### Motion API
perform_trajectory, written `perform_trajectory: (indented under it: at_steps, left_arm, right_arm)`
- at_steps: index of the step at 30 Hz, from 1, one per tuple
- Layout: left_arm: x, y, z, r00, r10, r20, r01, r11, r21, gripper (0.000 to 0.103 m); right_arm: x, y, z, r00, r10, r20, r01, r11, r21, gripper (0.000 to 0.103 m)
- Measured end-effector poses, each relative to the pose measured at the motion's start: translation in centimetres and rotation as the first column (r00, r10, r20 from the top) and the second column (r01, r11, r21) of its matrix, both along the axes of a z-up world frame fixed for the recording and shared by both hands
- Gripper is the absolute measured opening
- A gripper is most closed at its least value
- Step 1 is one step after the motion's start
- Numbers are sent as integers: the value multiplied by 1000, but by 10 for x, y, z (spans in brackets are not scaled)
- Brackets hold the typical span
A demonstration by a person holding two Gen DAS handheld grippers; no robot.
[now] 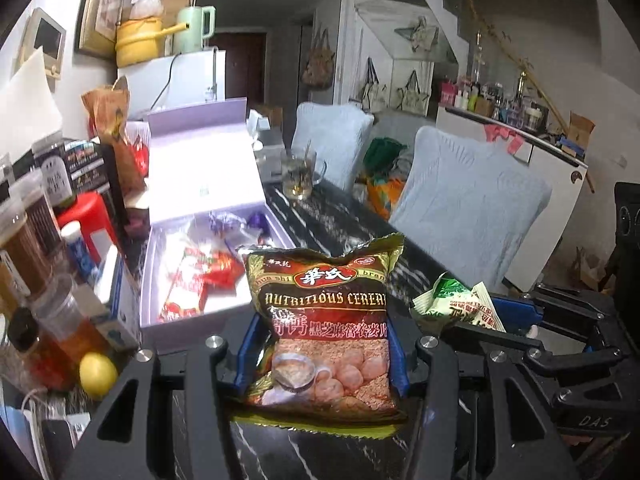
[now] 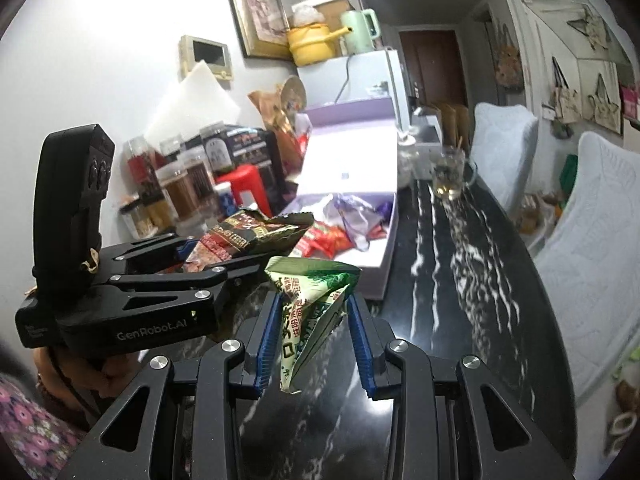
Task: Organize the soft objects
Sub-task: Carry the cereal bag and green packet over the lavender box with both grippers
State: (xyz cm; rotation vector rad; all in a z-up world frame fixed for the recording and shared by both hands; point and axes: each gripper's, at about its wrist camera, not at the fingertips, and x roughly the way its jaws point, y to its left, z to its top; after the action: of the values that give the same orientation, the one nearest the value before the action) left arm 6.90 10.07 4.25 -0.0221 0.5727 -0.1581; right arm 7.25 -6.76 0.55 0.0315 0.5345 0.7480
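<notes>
Left gripper [image 1: 322, 354] clamps cereal bag [image 1: 326, 320]; right gripper [image 2: 314, 340] pinches green packet [image 2: 310, 308]. Both held above tabletop [image 2: 460, 280], near open box [image 1: 208, 184].

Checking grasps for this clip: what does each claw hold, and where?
Left claw: brown-gold cereal packet, by its side edges. Right claw: crumpled green-white snack packet, across its middle.

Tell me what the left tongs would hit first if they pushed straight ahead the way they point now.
Holding the cereal bag, the left tongs point across the dark table, just right of the open purple box. Probably the tabletop comes first, or the box's right wall; depth is unclear.
</notes>
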Motion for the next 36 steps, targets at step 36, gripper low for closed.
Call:
perform_trajectory:
  at_steps: [36]
  left_arm:
    - [109, 70, 50, 978, 173, 113, -173, 985, -10, 51]
  right_arm:
    - [125, 52, 65, 990, 57, 127, -56, 998, -7, 34]
